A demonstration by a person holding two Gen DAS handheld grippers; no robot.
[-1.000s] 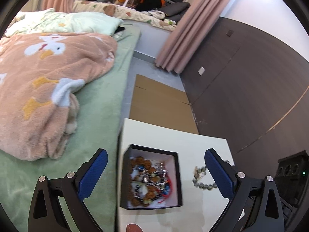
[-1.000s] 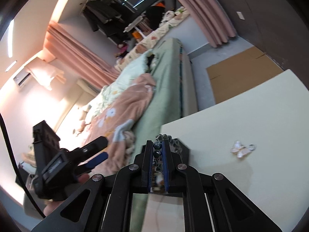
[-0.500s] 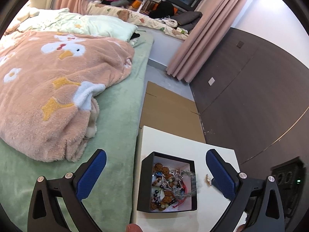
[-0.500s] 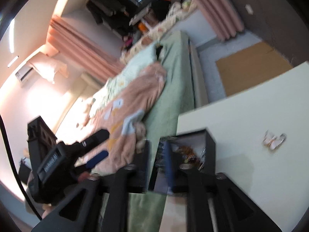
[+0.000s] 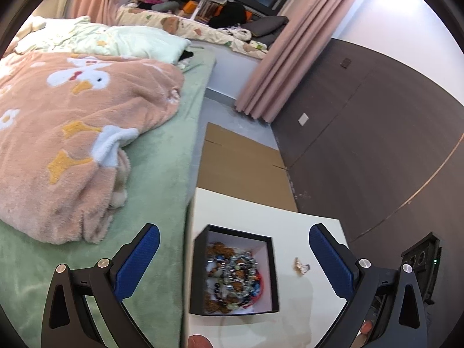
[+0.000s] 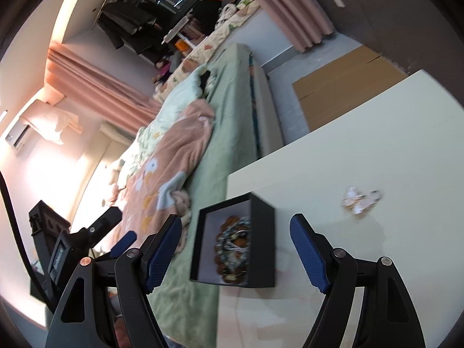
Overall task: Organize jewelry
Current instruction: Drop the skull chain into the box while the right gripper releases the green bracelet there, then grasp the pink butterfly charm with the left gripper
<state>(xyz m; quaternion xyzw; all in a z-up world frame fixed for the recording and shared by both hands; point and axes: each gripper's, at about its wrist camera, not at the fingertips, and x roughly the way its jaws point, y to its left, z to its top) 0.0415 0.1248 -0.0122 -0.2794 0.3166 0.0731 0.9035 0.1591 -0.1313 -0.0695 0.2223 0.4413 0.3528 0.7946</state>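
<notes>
Jaws of the right gripper [image 6: 235,250] are opening with nothing between them; a second ago a beaded bracelet was pinched there, and it is now seen in the black jewelry box [image 5: 269,275], so one piece is judged stowed. Left gripper [image 5: 233,264] jaws are held wide, empty. At three o'clock of the box, a small clear trinket [image 5: 301,267] remains on the cream table [image 5: 290,226]. Beyond, a green bed [image 5: 162,174] and pink curtains [image 5: 284,66] are seen.
</notes>
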